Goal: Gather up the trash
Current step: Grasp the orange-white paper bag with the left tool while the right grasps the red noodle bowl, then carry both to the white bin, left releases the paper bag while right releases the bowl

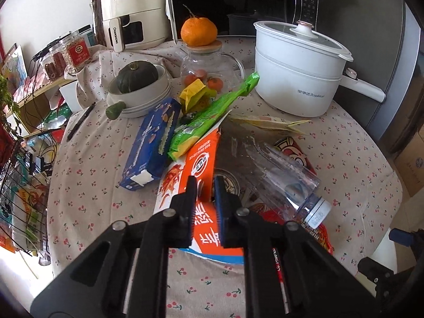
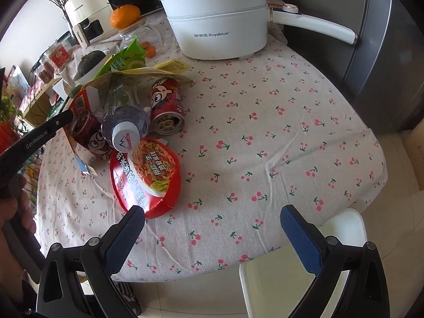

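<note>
Left gripper (image 1: 203, 188) pinching orange carton (image 1: 204, 156), jaws nearly together on its flap. Right gripper (image 2: 212, 218) spread wide over bare tablecloth (image 2: 265, 132), just beside red noodle lid (image 2: 148, 175). Clear bottle (image 2: 124, 114) lying across two red cans (image 2: 167, 106), one mostly hidden.

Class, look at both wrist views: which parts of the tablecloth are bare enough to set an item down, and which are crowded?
Free: the cloth right of the red noodle lid and red can, in front of the white pot; also the strip left of the blue box, below the pen. Crowded: the trash pile around the clear bottle.
</note>
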Demonstrator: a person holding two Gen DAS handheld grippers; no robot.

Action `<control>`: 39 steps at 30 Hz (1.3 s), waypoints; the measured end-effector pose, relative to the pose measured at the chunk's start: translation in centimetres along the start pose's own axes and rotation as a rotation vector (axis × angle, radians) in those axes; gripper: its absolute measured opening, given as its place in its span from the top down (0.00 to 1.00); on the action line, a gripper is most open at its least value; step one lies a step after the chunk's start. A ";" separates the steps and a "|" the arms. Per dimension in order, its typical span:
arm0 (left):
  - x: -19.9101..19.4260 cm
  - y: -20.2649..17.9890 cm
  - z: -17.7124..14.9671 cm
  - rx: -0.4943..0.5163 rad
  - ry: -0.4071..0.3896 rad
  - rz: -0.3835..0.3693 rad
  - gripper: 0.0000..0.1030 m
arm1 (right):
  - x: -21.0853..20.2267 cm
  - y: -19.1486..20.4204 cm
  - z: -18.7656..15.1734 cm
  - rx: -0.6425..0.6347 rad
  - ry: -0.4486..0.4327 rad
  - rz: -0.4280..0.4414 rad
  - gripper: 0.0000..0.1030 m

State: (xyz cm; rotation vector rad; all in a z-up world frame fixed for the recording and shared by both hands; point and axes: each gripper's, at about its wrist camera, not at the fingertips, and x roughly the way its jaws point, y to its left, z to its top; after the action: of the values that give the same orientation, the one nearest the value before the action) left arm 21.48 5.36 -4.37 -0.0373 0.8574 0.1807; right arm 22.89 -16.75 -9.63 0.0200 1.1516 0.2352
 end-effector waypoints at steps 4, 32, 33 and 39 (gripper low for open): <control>-1.2 2.5 -0.6 0.001 -0.007 -0.011 0.92 | 1.9 0.3 0.2 0.052 0.043 0.051 0.00; -3.6 16.2 -6.0 -0.364 0.137 -0.380 0.95 | 3.2 0.3 -0.9 0.400 0.001 0.526 0.84; -3.7 16.2 -6.1 -0.362 0.140 -0.396 0.95 | 2.6 0.3 -1.0 0.387 -0.002 0.518 0.84; -5.5 14.8 -6.6 -0.301 0.129 -0.461 0.95 | 0.2 -0.9 -2.0 0.371 -0.022 0.522 0.85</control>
State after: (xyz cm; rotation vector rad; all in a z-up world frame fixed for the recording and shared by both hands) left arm 10.46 18.47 -3.99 -0.5283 0.9220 -0.1290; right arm 21.34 -17.76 -10.73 0.6543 1.1393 0.4773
